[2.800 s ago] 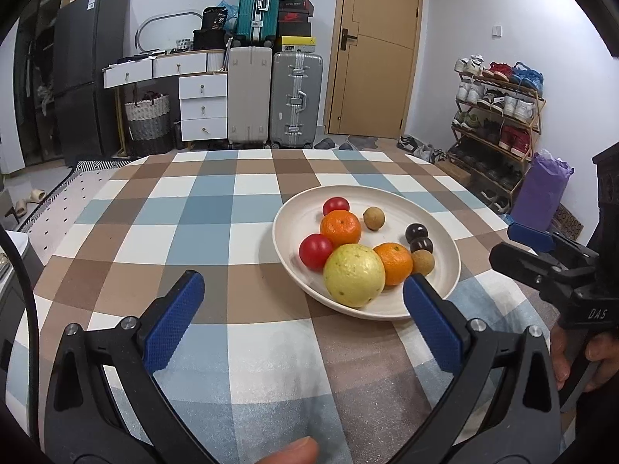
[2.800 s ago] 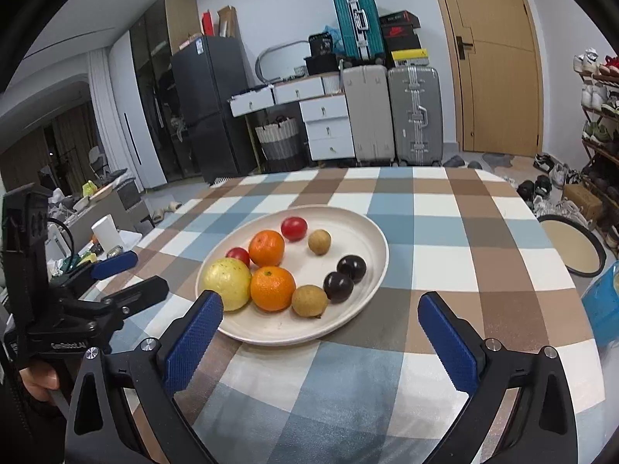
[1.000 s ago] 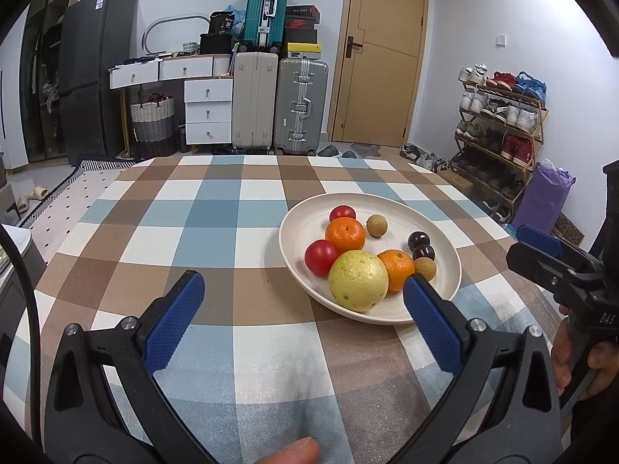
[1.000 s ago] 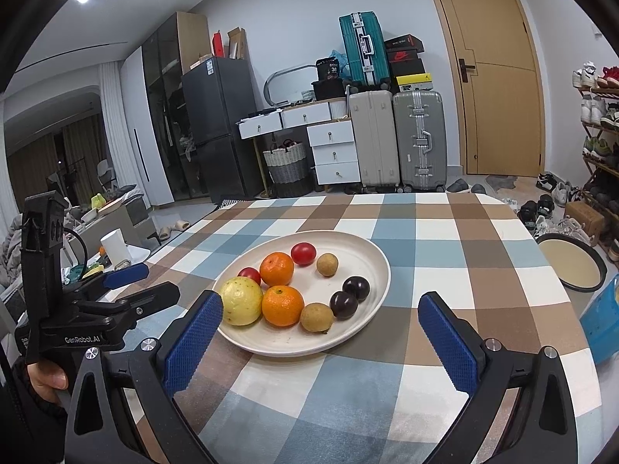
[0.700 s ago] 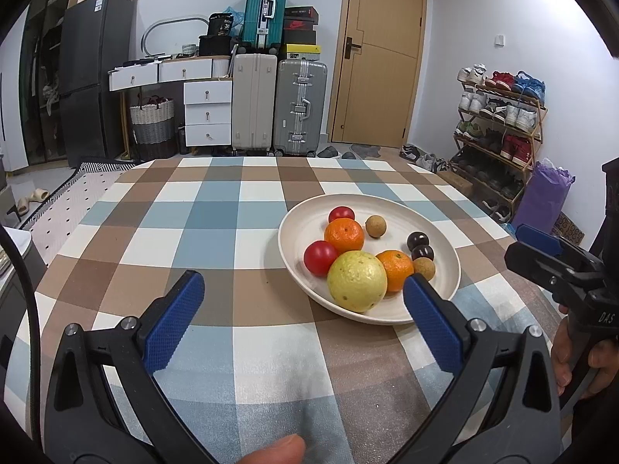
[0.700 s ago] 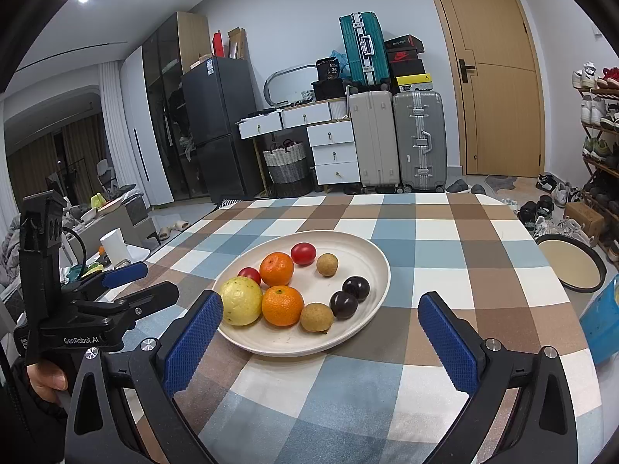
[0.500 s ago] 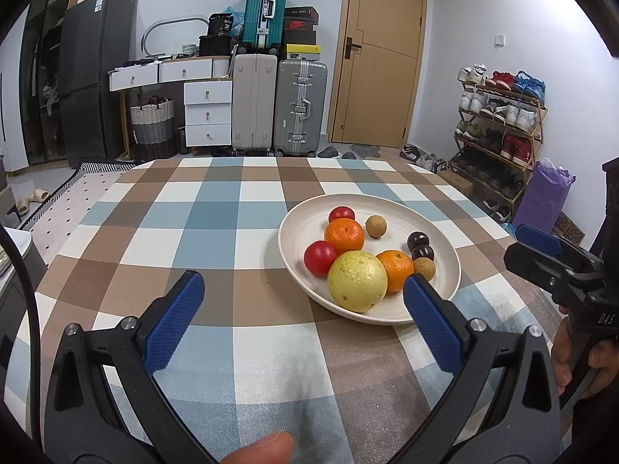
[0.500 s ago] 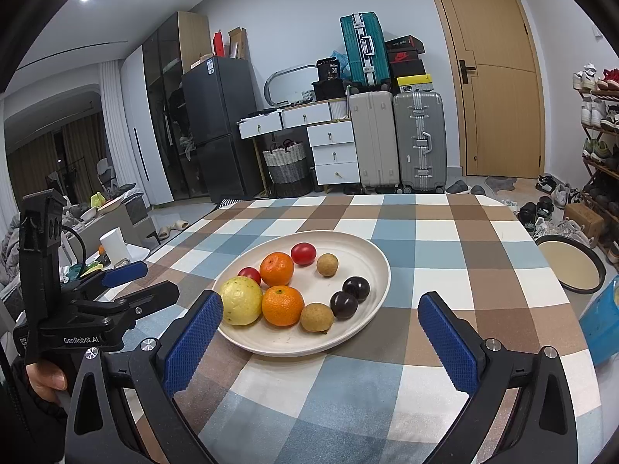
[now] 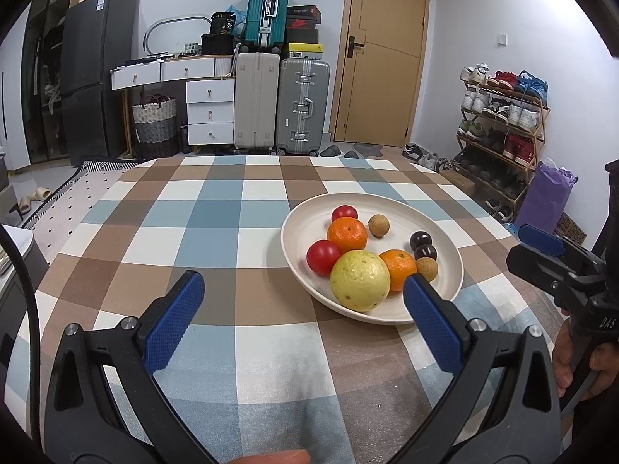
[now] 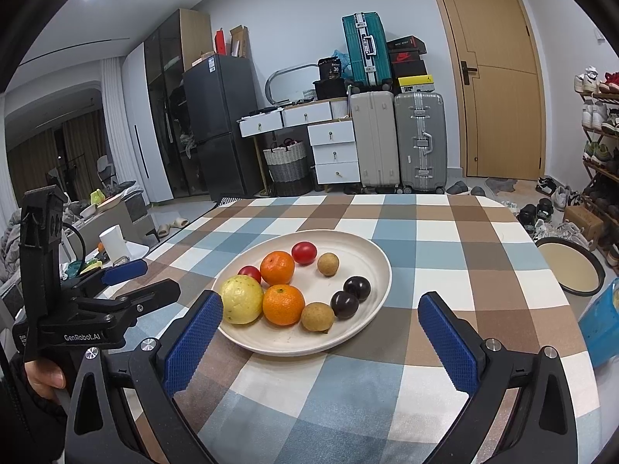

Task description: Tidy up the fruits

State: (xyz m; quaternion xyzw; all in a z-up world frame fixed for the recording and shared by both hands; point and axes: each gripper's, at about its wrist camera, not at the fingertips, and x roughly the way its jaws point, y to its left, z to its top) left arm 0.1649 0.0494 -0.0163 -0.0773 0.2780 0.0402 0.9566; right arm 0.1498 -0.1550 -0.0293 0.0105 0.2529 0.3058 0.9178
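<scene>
1. Right now we are holding the left gripper (image 9: 303, 311) above the near part of the checked tablecloth (image 9: 201, 232), its blue pads spread wide with nothing between them.
2. We are holding the right gripper (image 10: 319, 334) the same way, jaws wide and gripping nothing, just near of the plate (image 10: 371, 263).
3. We are seeing the cream plate sitting on the cloth, to the right of centre in the left view and straight ahead in the right view.
4. We are counting eight fruits lying in it: a big yellow fruit (image 9: 359, 280) at the near left rim, touching an orange (image 9: 398, 270) on its right.
5. We are finding a second orange (image 9: 347, 234) farther back, with a red tomato (image 9: 323, 257) just left of it and another tomato (image 9: 344, 212) just beyond it.
6. We are spotting two dark plums (image 10: 350, 297) lying side by side, touching, on the right part of the plate.
7. We are noting one small brown fruit (image 10: 317, 317) near the front rim beside the near orange, and another brown fruit (image 10: 328, 264) lying apart toward the far side.
8. We are seeing each gripper from the other's camera, at the table's edge, one on each side of the plate.
9. We are looking past the table at suitcases (image 9: 284, 108), white drawers (image 9: 211, 112), a wooden door (image 9: 383, 54) and a shoe rack (image 9: 499, 123) on the right.
</scene>
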